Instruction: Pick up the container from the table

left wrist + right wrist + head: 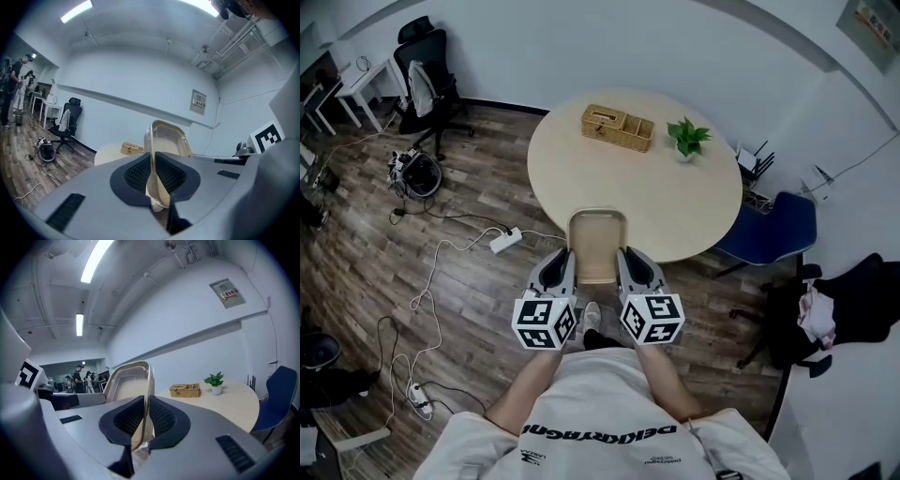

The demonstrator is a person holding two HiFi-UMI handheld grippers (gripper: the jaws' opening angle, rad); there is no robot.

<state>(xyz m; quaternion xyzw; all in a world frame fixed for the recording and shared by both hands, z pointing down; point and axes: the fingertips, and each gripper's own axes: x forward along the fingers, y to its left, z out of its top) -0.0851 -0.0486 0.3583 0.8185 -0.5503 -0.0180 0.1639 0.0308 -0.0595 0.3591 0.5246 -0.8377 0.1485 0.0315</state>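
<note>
A beige rectangular container (597, 244) hangs in the air at the near edge of the round table (675, 202), held between both grippers. My left gripper (565, 270) is shut on the container's left rim (151, 154), the thin wall pinched between its dark pads. Opposite it, my right gripper (627, 269) is shut on the right rim (146, 394) the same way. In both gripper views the container (168, 138) rises tilted above the jaws, its open inside (123, 385) facing the other gripper.
On the table's far side stand a wicker basket (617, 127) and a small potted plant (687, 139). A blue chair (771, 231) is at the table's right. Cables and a power strip (504, 241) lie on the wooden floor at left, near a black office chair (426, 70).
</note>
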